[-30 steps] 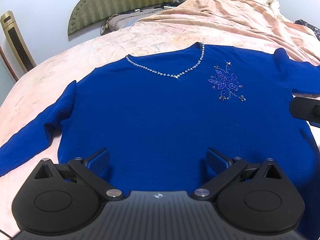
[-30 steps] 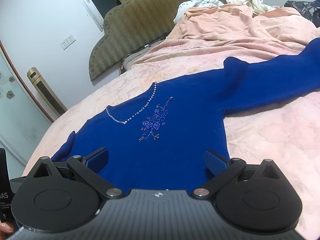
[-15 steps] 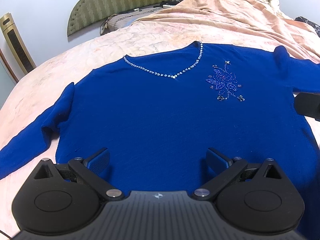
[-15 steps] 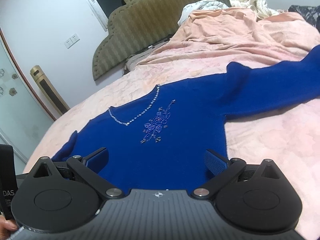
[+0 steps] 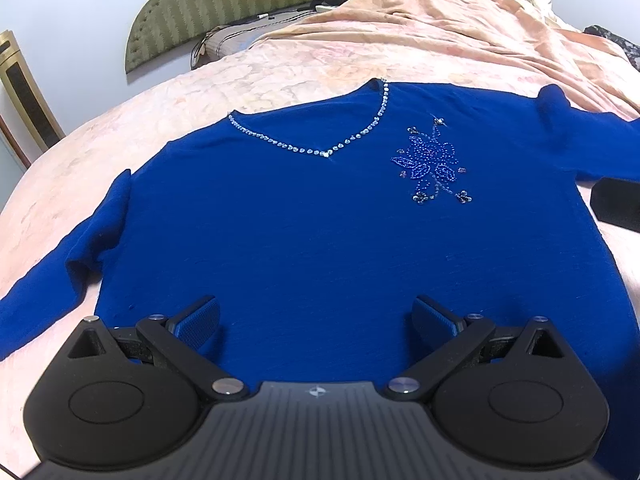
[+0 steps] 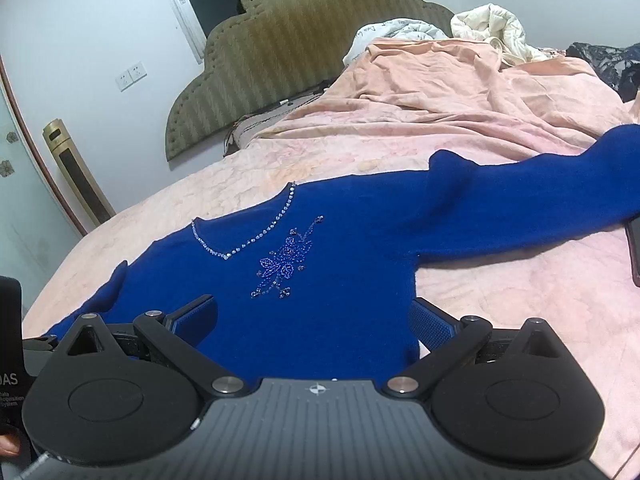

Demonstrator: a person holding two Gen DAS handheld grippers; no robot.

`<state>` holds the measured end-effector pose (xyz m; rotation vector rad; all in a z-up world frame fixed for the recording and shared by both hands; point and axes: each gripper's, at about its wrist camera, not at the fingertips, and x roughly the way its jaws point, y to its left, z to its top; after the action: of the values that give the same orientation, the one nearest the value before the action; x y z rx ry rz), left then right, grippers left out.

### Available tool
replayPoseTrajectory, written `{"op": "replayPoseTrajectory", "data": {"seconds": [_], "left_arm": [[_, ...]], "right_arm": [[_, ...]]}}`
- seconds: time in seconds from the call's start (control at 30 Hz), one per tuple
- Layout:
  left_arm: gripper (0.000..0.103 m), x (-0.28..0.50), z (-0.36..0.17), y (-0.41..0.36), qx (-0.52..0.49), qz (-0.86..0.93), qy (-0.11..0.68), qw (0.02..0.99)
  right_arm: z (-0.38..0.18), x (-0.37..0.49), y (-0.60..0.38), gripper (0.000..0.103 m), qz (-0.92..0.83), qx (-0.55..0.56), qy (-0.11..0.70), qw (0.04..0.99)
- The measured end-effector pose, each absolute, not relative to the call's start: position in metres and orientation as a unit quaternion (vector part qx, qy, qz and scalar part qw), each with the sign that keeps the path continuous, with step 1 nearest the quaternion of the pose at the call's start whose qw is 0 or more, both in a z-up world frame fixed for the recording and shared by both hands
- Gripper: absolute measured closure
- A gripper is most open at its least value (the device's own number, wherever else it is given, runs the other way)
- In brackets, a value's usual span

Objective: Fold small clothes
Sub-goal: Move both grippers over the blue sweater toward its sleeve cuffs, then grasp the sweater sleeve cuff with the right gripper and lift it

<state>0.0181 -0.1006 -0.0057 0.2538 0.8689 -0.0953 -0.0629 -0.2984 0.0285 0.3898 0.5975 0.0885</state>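
While the blue sweater (image 5: 320,232) lies flat and face up on the pink bedspread (image 5: 280,68), you hold both tongs above its bottom part. Its neck is a V shape with a row of shiny beads (image 5: 320,148), and a beaded flower (image 5: 432,164) sits just beside that. One sleeve (image 5: 52,284) runs out to the left side, and the other sleeve (image 6: 520,208) reaches far out to the right, both lying on the bedspread. Your left gripper (image 5: 316,320) is spread wide, with nothing between its blue pads (image 5: 198,320), and they hang over the sweater's lower middle. Your right gripper (image 6: 314,320) is spread wide too, holding nothing, and its right pad (image 6: 430,326) is near the sweater's side edge. A crumpled peach blanket (image 6: 440,80) is piled farther up the bed, with a white bundle (image 6: 488,24) behind it. A green padded headboard (image 6: 300,48) stands against the wall. A dark flat thing (image 6: 634,252) lies on the bedspread at the far right edge, just below the sleeve.
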Motion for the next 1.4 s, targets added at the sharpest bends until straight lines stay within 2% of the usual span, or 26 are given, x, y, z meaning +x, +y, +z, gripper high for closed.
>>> {"op": "replayPoseTrajectory", "data": {"seconds": [0.57,0.67,0.83,0.97,1.03,1.1,1.23,1.4], "left_arm": [[0.0,0.023,-0.008,-0.115,0.134,-0.047,0.423,0.895],[0.0,0.02,-0.005,-0.116,0.138,-0.056,0.414,0.898],[0.0,0.02,-0.001,-0.117,0.137,-0.068,0.414,0.897],[0.0,0.022,-0.002,-0.116,0.134,-0.071,0.419,0.895],[0.0,0.024,-0.004,-0.116,0.135,-0.071,0.422,0.894],[0.0,0.025,-0.006,-0.117,0.139,-0.07,0.425,0.892],[0.0,0.029,-0.009,-0.119,0.151,-0.064,0.426,0.89],[0.0,0.034,-0.013,-0.122,0.155,-0.058,0.431,0.887]], "right_arm": [[0.033,-0.063,-0.319,0.001,0.032,0.204,0.285,0.936],[0.036,-0.062,-0.329,0.005,0.038,0.215,0.283,0.934],[0.056,-0.067,-0.394,0.006,0.005,0.263,0.244,0.934],[0.064,-0.076,-0.482,0.006,-0.091,0.292,0.208,0.929],[0.053,-0.081,-0.539,0.005,-0.133,0.352,0.194,0.906],[0.034,-0.088,-0.589,0.01,-0.168,0.421,0.181,0.873],[0.001,-0.092,-0.646,0.016,-0.231,0.465,0.176,0.836],[-0.032,-0.08,-0.675,0.029,-0.174,0.536,0.133,0.815]]}}
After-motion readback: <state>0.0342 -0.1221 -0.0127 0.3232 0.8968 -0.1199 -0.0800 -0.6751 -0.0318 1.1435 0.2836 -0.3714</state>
